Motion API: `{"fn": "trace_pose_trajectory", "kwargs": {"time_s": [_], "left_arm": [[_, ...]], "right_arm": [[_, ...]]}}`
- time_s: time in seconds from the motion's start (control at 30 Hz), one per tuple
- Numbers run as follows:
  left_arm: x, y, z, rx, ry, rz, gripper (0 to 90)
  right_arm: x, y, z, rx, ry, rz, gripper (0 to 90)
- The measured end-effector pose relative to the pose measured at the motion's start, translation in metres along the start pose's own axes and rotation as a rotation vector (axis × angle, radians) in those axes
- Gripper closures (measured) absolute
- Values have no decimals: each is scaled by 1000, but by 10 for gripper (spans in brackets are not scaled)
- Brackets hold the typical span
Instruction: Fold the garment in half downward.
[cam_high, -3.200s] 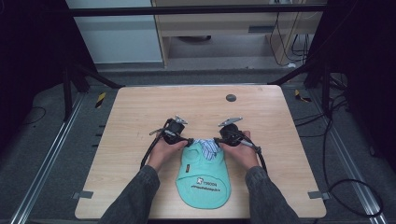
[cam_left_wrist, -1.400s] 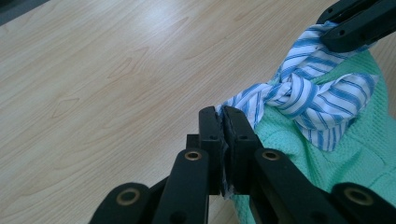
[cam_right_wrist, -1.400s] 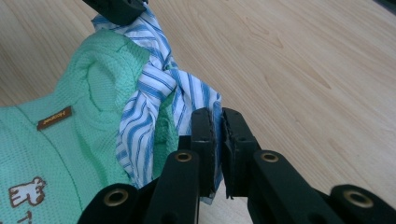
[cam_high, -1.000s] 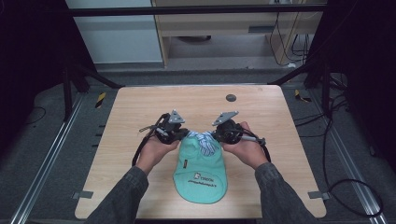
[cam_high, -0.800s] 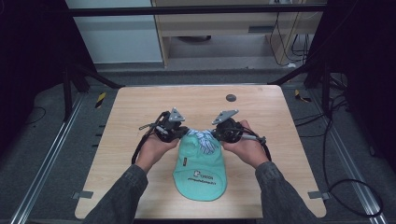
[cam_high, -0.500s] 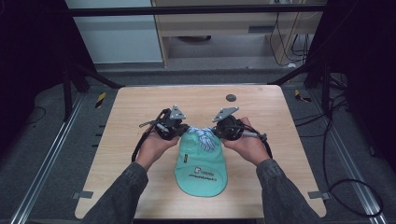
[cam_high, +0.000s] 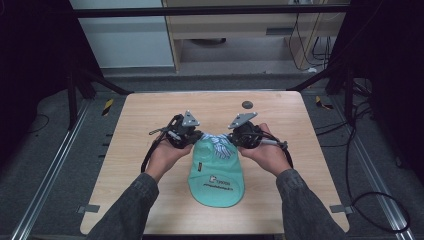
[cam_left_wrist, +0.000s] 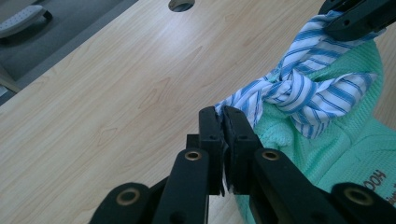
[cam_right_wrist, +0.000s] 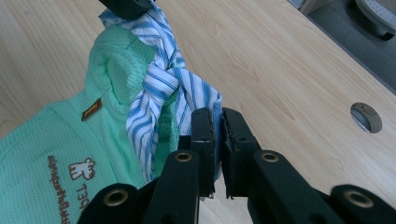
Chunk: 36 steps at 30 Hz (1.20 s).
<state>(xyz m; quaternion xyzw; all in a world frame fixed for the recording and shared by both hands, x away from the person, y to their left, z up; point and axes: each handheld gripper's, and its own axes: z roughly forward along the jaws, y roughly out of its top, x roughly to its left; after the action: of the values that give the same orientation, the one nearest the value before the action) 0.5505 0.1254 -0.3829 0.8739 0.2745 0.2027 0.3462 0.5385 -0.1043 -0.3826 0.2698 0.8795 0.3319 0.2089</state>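
Where the two grippers meet, a mint-green garment (cam_high: 216, 175) lies flat on the table (cam_high: 130, 150), near the mid of its near half, w/ a small logo and a line of dark text across its near part. At its far end sits a blue-and-white striped cloth (cam_high: 218, 142), knotted at the centre and spread left and right. In the left gripper view the knot (cam_left_wrist: 299, 91) shows clearly, one striped tail running into the jaws. The left gripper (cam_high: 192, 137) is clamped on the left tail of the striped cloth; jaws pressed together w/ fabric between. The right gripper (cam_high: 232, 140) pinches the right tail the same way, and in the right gripper view the stripes sit squeezed between its jaws. A small brown tag (cam_right_wrist: 91, 109) is sewn on the green fabric beside the knot. Both hands come in from the near edge, dark sleeves on the forearms, grey plates on top of the grippers. Far right on the table there's a round dark hole (cam_high: 247, 104). Beyond the table edge: grey floor, black frame legs, cables at right.
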Motion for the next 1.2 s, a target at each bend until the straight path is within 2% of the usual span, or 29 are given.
{"fn": "trace_pose_trajectory", "kwargs": {"time_s": [0.53, 1.2], "left_arm": [[2, 5, -4, -8, 14, 7, 870], [1, 8, -4, -33, 12, 2, 871]], "right_arm": [[-2, 5, -3, -10, -7, -13, 842], [-6, 6, -8, -20, -21, -21, 842]]}}
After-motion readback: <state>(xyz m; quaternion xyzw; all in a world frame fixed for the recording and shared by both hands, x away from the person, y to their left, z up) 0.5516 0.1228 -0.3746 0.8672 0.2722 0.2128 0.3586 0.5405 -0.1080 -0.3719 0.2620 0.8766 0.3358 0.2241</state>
